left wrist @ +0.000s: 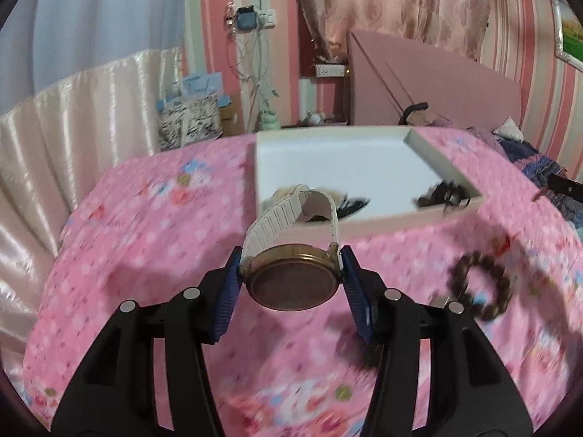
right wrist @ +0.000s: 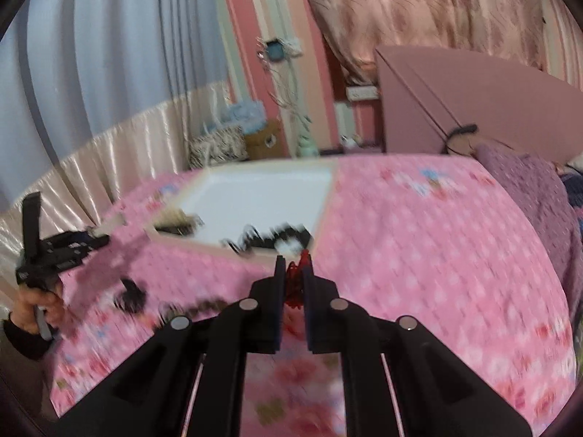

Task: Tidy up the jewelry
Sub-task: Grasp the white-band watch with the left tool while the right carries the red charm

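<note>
**Watch and red trinket held above the pink bedspread**

A pink flowered bedspread [left wrist: 153,240] fills the lower half of both views, with curtains [left wrist: 393,3] and a striped pink wall behind it. On the bedspread lies a shallow white box [left wrist: 328,160], open at the top. Dark pieces of jewelry rest in its near part: one clump [left wrist: 442,196] by the right corner and another beside the near wall, both too blurred to name.

The left gripper [left wrist: 293,273] has its blue pads pressed on either side of a watch [left wrist: 295,280], gripping the round gold-toned case. The case back faces the camera, and the pale segmented strap loops up and away toward the box. The watch hangs clear of the bedspread, just short of the box's near wall.

To the right of that gripper, a bracelet [left wrist: 481,287] of brown beads lies on the bedspread, outside the box.

The right gripper [right wrist: 294,273] has its jaws almost together, pinching a small red item [right wrist: 296,284]; it looks like a knotted cord or tassel, though the blur leaves that uncertain. It is held above the bedspread, close to the box's near corner.

In the right wrist view, a hand [right wrist: 36,309] at the far left grips the handle of the other gripper.
</note>
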A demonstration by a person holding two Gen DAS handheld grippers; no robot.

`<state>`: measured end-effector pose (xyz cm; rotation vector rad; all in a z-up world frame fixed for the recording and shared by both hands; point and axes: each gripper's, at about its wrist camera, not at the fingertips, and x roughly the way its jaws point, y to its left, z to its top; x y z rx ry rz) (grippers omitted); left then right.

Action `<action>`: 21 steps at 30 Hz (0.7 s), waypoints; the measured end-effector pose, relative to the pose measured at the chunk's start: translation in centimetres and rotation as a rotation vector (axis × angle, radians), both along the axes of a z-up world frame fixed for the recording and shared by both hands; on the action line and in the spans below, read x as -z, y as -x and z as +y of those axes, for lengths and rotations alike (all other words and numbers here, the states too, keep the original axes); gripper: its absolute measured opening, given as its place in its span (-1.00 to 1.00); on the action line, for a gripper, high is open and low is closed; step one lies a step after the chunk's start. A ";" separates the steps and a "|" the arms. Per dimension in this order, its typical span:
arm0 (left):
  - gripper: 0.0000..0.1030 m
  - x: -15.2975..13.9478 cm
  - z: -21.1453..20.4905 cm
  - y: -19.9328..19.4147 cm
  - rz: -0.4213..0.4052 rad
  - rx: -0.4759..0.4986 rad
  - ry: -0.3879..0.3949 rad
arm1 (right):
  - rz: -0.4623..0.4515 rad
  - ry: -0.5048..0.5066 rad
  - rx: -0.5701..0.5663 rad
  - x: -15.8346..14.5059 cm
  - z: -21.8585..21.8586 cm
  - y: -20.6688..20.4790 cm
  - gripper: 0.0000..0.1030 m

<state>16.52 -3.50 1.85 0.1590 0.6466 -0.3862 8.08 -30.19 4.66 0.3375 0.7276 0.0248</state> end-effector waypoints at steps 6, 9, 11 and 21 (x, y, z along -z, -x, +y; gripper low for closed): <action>0.02 -0.8 -3.8 -3.0 -0.001 0.010 0.021 | -0.027 -0.043 -0.035 -0.2 1.9 -5.5 -0.84; 0.02 -0.7 -5.5 -4.3 0.005 0.017 0.016 | -0.012 -0.029 -0.031 0.3 3.0 -7.8 -0.84; 0.02 -0.3 -6.6 -5.1 0.019 0.024 0.023 | -0.002 -0.007 -0.033 0.7 3.8 -9.0 -0.84; 0.02 2.8 -9.6 -6.1 0.052 0.008 -0.008 | 0.027 0.092 0.034 4.7 4.2 -10.9 -0.84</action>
